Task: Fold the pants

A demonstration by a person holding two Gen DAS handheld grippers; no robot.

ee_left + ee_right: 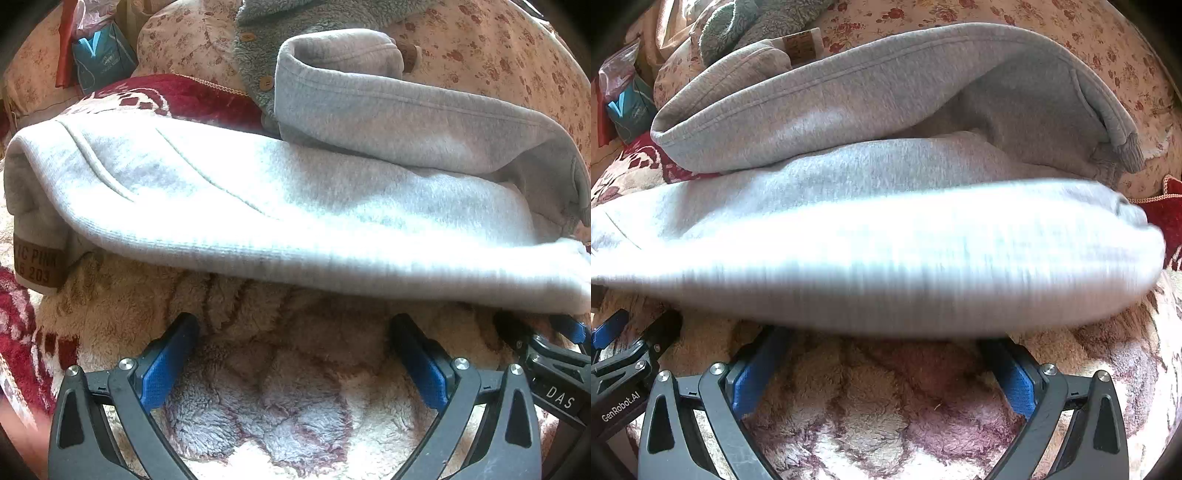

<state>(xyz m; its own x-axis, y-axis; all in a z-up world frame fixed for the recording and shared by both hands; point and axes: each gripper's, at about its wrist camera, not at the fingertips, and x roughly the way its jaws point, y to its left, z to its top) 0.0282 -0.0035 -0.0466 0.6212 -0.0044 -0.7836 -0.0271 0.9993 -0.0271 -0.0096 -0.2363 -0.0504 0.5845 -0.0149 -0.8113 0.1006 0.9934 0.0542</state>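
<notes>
Left wrist view: grey pants (280,206), folded over, just ahead of spread, empty left gripper (291,332) and right gripper (886,354) (likewise wide); slide fingertips under the near edge evenly.

You are wielding black-framed claws: left claw (293,325) and right claw (882,341) are showing blue pads, silver screws.

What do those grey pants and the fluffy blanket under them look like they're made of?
The pants look like thick cotton-type sweatshirt knit: matte heather grey, a faintly fuzzy face, raised seams, and a ribbed cuff. The exact fibre cannot be told. The blanket looks like synthetic plush fleece: a long, clumped, slightly shiny pile in cream with dark red patterning.
</notes>
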